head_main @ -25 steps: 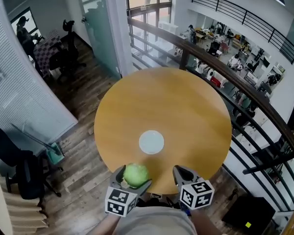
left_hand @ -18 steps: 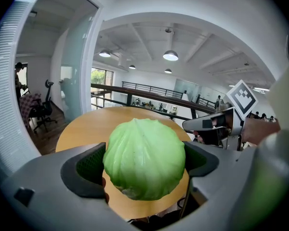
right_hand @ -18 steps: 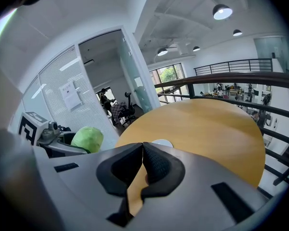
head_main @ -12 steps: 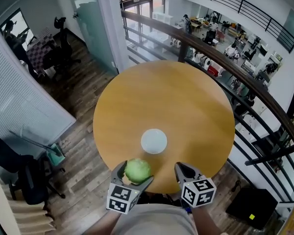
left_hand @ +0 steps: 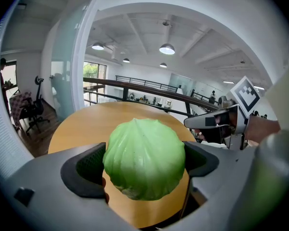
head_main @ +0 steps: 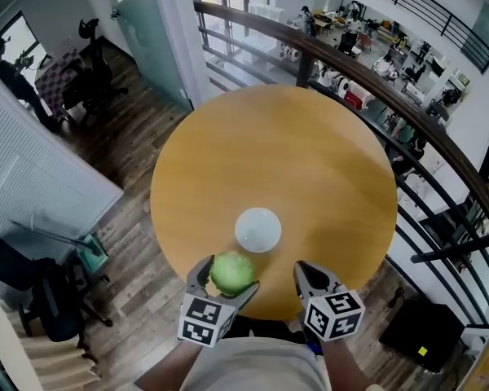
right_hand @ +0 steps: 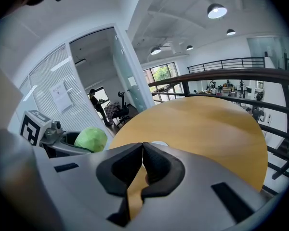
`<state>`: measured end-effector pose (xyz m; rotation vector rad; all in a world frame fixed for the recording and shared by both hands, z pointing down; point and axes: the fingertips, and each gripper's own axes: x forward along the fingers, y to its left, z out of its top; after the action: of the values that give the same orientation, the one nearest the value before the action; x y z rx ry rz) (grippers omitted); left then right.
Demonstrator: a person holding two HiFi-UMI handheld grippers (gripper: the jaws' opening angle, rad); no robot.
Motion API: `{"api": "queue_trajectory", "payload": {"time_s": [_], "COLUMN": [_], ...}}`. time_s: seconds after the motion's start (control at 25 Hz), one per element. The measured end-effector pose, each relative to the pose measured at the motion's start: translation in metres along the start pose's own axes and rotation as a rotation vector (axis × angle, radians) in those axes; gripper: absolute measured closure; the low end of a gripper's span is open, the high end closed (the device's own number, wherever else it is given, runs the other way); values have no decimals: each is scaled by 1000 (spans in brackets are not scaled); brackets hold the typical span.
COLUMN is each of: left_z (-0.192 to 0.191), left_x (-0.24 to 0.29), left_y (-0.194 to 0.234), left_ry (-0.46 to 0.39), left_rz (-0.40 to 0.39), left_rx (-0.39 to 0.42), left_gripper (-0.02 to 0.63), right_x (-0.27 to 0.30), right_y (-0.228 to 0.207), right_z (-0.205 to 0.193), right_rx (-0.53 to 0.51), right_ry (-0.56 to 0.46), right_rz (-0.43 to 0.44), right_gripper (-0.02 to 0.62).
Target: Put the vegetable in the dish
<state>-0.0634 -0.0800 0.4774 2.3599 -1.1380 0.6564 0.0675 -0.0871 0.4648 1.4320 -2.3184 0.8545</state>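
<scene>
A round green cabbage (head_main: 231,272) (left_hand: 144,158) (right_hand: 91,139) is clamped between the jaws of my left gripper (head_main: 225,277) (left_hand: 145,161), held over the near edge of the round wooden table (head_main: 310,161). A small white dish (head_main: 257,229) stands on the table just beyond the cabbage; only a sliver of the dish (right_hand: 157,143) shows in the right gripper view. My right gripper (head_main: 311,278) (right_hand: 143,150) hovers at the table's near edge to the right, its jaws pressed together with nothing between them.
The table stands beside a dark curved railing (head_main: 375,88) above a lower floor. Wooden flooring (head_main: 138,243) lies to the left, with an office chair (head_main: 33,292) at the lower left. A glass partition (head_main: 147,31) rises beyond the table.
Both grippers and the cabbage have edged forward toward the dish. The view has shifted so the dish now sits closer to the cabbage.
</scene>
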Motion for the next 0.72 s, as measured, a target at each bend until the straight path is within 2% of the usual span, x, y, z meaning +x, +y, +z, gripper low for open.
{"api": "queue_trajectory", "payload": {"time_s": [0.16, 0.72], "left_z": [5, -2], "left_x": [17, 85], "left_y": [5, 35], "left_ry": [14, 89], "left_rz": [-9, -8], "left_rx": [29, 29], "left_gripper": [123, 123], "right_x": [12, 55], "right_y": [-4, -34], "right_z": [2, 2], "right_rx": [8, 48], "right_ry": [3, 29], "right_rz": [1, -23], "right_gripper": [571, 571]}}
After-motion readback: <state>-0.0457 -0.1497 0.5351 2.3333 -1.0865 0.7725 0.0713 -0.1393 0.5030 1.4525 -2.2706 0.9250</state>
